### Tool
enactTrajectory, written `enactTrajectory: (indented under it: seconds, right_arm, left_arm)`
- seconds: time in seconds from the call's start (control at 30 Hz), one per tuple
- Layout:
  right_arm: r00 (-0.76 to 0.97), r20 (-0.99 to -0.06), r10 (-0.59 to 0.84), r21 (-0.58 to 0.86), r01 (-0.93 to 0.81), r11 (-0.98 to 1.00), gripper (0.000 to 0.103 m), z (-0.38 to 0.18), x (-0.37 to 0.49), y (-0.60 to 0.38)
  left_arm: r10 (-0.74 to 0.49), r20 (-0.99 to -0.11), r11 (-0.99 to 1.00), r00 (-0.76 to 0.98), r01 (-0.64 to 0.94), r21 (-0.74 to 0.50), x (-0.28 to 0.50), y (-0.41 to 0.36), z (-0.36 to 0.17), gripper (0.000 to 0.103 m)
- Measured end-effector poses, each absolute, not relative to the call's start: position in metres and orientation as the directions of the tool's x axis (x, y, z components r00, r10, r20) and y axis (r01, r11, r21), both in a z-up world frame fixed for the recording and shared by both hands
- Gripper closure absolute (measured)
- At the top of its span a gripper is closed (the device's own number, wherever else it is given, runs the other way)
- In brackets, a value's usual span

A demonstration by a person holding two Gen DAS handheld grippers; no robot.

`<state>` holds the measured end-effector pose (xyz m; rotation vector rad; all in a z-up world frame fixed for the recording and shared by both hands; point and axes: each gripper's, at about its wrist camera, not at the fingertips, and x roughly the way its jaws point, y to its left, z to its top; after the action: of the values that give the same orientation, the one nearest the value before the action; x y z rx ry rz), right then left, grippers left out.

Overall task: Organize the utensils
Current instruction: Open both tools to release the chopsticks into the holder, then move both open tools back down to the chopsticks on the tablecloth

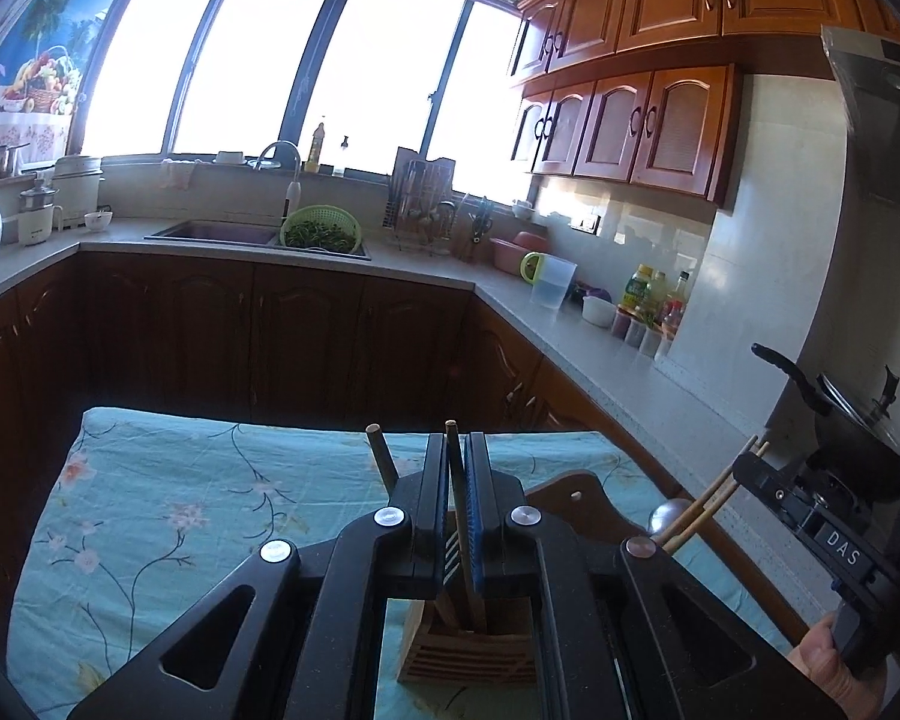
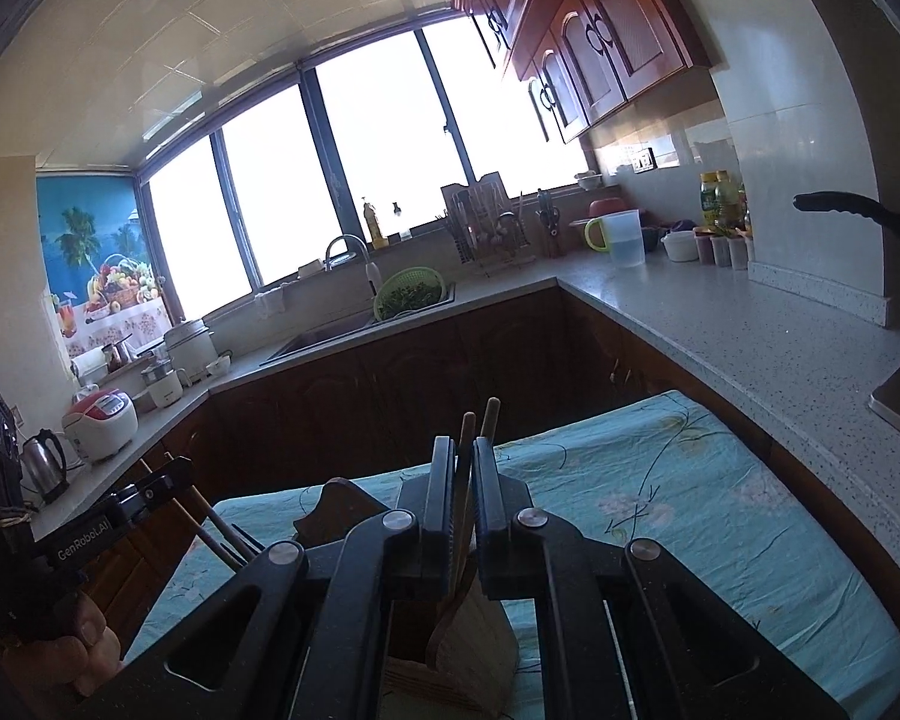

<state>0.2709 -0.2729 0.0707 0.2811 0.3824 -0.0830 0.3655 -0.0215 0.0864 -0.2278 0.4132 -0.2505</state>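
Sunlit kitchen behind, floral tablecloth (image 1: 168, 498) below, and we've got both grippers clamped on chopsticks: left gripper (image 1: 457, 480) on a dark chopstick (image 1: 450, 431), right gripper (image 2: 464, 480) on a wooden pair (image 2: 477, 420). Tips sit in the wooden utensil holder (image 1: 468, 654), so we'd lower straight, keep them upright, then let go.

Both grippers tilt slightly downward, side by side. The left gripper (image 1: 457, 462) has its jaws clamped tight on a thin stick; the right gripper (image 2: 463, 468) grips likewise. A hand (image 1: 825, 660) holds the right gripper's handle, another hand (image 2: 84, 654) the left's.
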Motion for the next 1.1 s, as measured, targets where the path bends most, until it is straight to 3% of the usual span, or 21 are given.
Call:
enactTrajectory:
  seconds: [0.23,0.33,0.4,0.47,0.53,0.57,0.6,0.63,0.7,1.1]
  right_arm:
    - [0.915,-0.404,-0.016,0.274,0.138,0.952,0.092,0.067,0.274,-0.279]
    - [0.914,-0.405,-0.002,0.290,0.131,0.948,0.090,0.068,0.273,-0.282]
    - [0.920,-0.391,-0.002,0.297,0.128,0.946,0.077,0.071,0.268,-0.282]
    - [0.929,-0.371,-0.001,0.305,0.123,0.944,0.057,0.076,0.261,-0.282]
    - [0.936,-0.351,0.005,0.324,0.117,0.939,0.047,0.081,0.254,-0.284]
    - [0.939,-0.344,0.011,0.335,0.111,0.936,0.041,0.083,0.251,-0.285]
    - [0.942,-0.336,0.020,0.345,0.103,0.933,0.035,0.085,0.248,-0.286]
    - [0.945,-0.326,0.024,0.353,0.099,0.930,0.022,0.086,0.244,-0.286]
    - [0.953,-0.303,0.026,0.360,0.090,0.929,0.011,0.087,0.233,-0.286]
    - [0.928,-0.366,0.068,0.377,0.081,0.922,0.009,0.067,0.181,-0.279]
  left_arm:
    - [-0.281,-0.378,0.946,0.882,0.188,-0.264,0.359,-0.018,0.086,0.098]
    - [-0.300,-0.386,0.937,0.872,0.195,-0.289,0.357,-0.016,0.088,0.086]
    - [-0.297,-0.371,0.936,0.880,0.192,-0.294,0.352,-0.014,0.092,0.080]
    - [-0.298,-0.359,0.936,0.884,0.196,-0.294,0.345,-0.011,0.097,0.075]
    - [-0.304,-0.343,0.931,0.889,0.201,-0.305,0.336,-0.007,0.101,0.065]
    - [-0.296,-0.337,0.932,0.894,0.194,-0.305,0.330,-0.005,0.103,0.051]
    - [-0.298,-0.325,0.930,0.898,0.196,-0.311,0.323,-0.002,0.102,0.043]
    - [-0.297,-0.315,0.928,0.902,0.195,-0.317,0.316,0.001,0.104,0.040]
    - [-0.267,-0.299,0.934,0.916,0.170,-0.313,0.300,0.006,0.101,0.027]
    - [-0.247,-0.316,0.926,0.916,0.127,-0.357,0.228,0.027,0.077,0.022]
